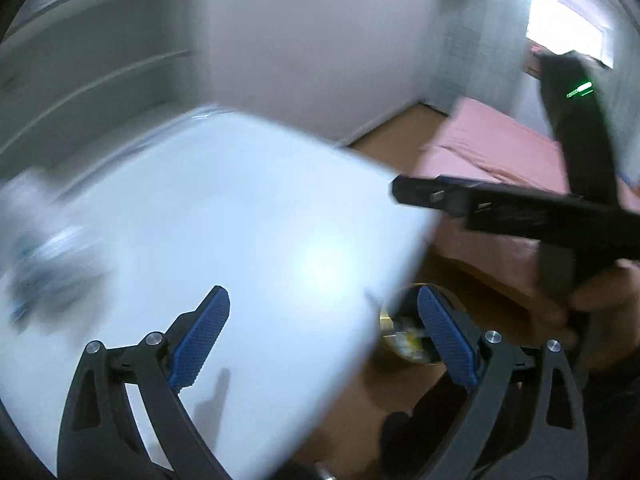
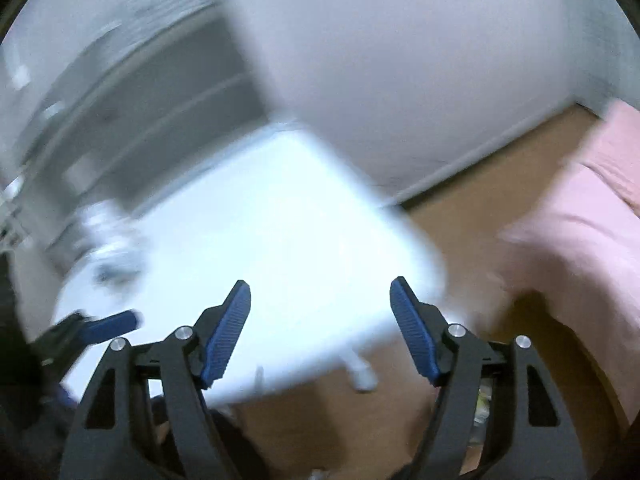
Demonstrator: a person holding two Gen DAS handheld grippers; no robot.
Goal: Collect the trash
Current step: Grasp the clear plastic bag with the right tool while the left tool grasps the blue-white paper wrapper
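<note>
Both views are smeared by motion blur. A pale plain wall (image 2: 400, 60) fills the far side of the room, with grey shelving (image 2: 132, 120) to its left and a brown wooden floor (image 2: 460, 216) meeting it at a light skirting line on the right. A bed with a pink cover (image 2: 580, 220) lies along the right side of the room, and a bright window (image 1: 568, 24) shows far right in the left wrist view.

A white, glossy, rectangular table top (image 1: 240, 220) takes up the middle of both views, its near right corner over the floor. On its far left part sits a blurred cluster of clear and whitish trash (image 1: 44, 252), too smeared to identify piece by piece; the right wrist view shows the same cluster (image 2: 108, 240) at the table's left edge.

Low at the table's near right edge, on the floor, stands a round bin with a metallic rim (image 1: 386, 320), yellowish scraps (image 1: 408, 340) visible inside.

The left gripper (image 1: 324, 336), black with blue ribbed pads, has its jaws spread wide with nothing between them. The right gripper (image 2: 320, 332) is likewise released and empty. A hand (image 1: 592, 304) holds the right gripper's black body, a green light glowing on it.
</note>
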